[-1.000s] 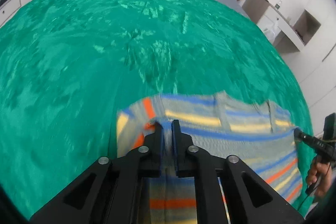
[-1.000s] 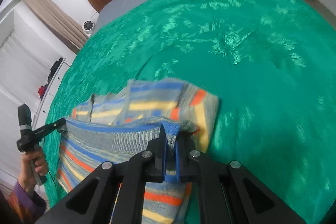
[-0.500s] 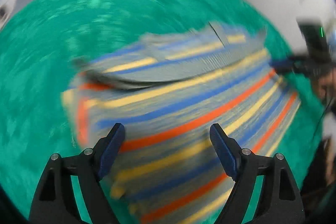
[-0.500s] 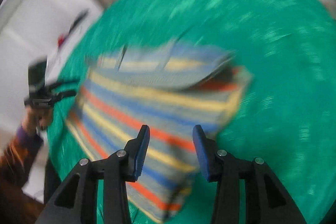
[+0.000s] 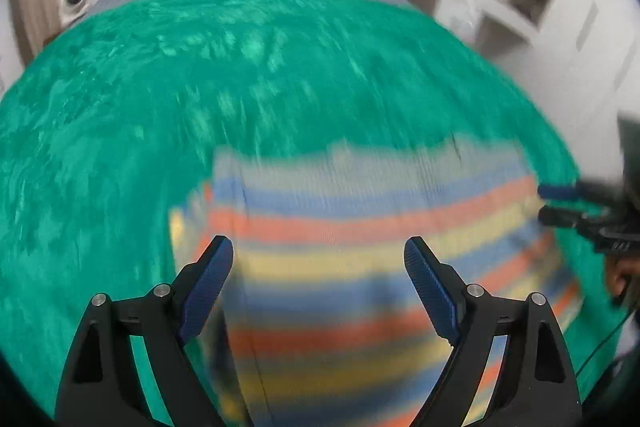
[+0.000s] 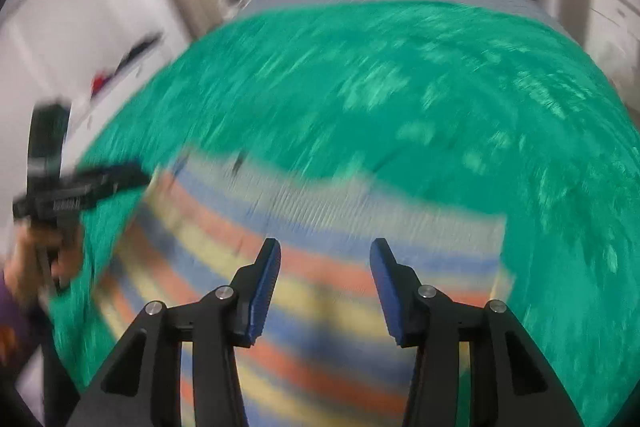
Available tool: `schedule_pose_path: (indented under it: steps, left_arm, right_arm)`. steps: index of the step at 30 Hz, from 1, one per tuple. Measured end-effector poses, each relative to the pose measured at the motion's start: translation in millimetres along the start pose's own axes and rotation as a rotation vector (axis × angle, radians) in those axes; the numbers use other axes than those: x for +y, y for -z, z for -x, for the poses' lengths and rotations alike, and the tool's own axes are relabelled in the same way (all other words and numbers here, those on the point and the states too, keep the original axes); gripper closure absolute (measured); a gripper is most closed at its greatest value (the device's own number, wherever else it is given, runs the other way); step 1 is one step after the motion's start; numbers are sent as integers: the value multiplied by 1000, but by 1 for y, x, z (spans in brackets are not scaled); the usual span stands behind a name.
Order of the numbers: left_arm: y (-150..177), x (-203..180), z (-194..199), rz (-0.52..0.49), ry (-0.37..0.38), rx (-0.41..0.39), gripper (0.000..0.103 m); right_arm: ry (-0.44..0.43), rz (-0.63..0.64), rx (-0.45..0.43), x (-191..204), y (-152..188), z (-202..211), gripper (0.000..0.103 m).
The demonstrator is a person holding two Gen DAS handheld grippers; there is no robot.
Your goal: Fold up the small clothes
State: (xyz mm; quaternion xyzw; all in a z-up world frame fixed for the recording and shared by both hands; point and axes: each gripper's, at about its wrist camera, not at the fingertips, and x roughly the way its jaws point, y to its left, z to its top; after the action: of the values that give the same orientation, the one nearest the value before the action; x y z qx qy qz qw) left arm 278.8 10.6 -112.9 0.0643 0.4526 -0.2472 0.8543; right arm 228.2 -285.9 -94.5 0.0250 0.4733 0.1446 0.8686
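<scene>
In the left wrist view my left gripper (image 5: 318, 291) stands spread wide, its blue pads clear of the cloth with nothing between them — the jaws have just been opening. Below and ahead of it the striped knit garment (image 5: 360, 227) lies on the green blanket (image 5: 140, 115) that covers the bed, its far edge looking straight and doubled, though blur keeps me from counting the layers. My right gripper (image 5: 568, 205) shows at the garment's right edge, just beside it. In the right wrist view that right gripper (image 6: 324, 287) is parted about halfway and holds nothing; it too has just been opening, and the pads hang above the stripes without pressing them. My left gripper (image 6: 100, 179) sits off the garment's left corner, over the blanket. I judge one fold as laid and released — the garment rests free on the bed. What is left, as I read it, is at least another fold to make it compact, and perhaps some smoothing.
</scene>
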Motion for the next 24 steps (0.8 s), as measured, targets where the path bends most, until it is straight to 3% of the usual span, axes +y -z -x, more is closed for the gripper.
schedule_pose_path:
  steps: [3,5,8,10,12,14,17,21,24]
  left_arm:
    - [56,-8,5,-60,-65,63,19]
    - [95,-4,10,-108,-169,107,22]
    - [114,10,28,-73,-214,98,20]
    - [116,16,45,-14,-236,86,23]
    - [117,12,68,31,-218,29,22]
    - [124,1,90,70,-173,-24,13]
    - [137,-20,103,86,-165,-67,8]
    - [152,-43,95,90,-179,-70,8]
    - [165,-60,87,63,-211,-104,7]
  right_arm:
    - [22,68,95,16,67,-3,56]
    - [60,52,139,8,107,-3,56]
    - [74,-44,80,-11,148,26,56]
    - [128,-107,84,-11,156,43,53]
    - [99,-140,26,-6,163,65,53]
    - [83,-149,-30,5,172,82,37]
    - [48,-189,-89,17,186,99,32]
    - [13,-272,-135,24,204,106,30]
    - [53,-293,-169,37,211,104,17]
